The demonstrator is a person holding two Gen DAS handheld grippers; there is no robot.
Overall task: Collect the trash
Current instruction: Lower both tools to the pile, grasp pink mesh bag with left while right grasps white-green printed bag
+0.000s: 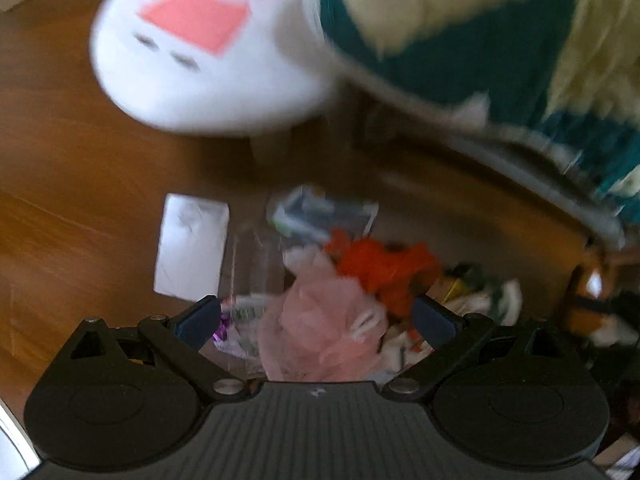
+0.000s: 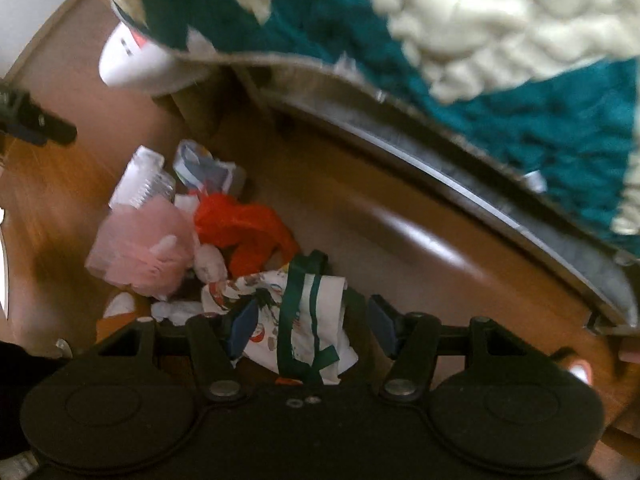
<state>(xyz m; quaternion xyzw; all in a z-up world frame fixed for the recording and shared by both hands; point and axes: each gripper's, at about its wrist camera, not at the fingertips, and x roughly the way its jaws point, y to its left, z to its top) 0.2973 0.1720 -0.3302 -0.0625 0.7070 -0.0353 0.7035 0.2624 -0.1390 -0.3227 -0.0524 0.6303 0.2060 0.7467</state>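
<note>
Both cameras look down on a heap of trash lying on the wooden floor (image 1: 80, 200). The left gripper (image 1: 316, 320) hangs over the near end of the heap, jaws spread wide and holding nothing, with the pink mesh puff (image 1: 320, 328) showing between its blue pads. Just beyond the puff lies a crumpled orange bag (image 1: 384, 268), and farther still a bluish wrapper (image 1: 320, 216). To the left of the heap sits a flat white packet (image 1: 192, 248), its long axis running near to far, its far end tipped slightly right. Far beyond stands a white bin (image 1: 200, 60) with a pink square on its side; this view is blurred, so finer detail is lost. A teal and cream blanket (image 1: 480, 32) hangs over a bed edge on the right.

Over on the right, the right gripper (image 2: 314, 326) is also spread wide and grips nothing. Between its pads lies the white printed bag with green straps (image 2: 308, 320), long axis running near to far, straps draped along its length; whether either pad touches it I cannot tell. Left and farther away are the pink puff (image 2: 140, 252), the orange bag (image 2: 244, 224) and a clear ribbed plastic piece (image 2: 148, 184). The blanket (image 2: 480, 40) fills the upper right, the bin (image 2: 132, 60) peeking out beneath it.
</note>
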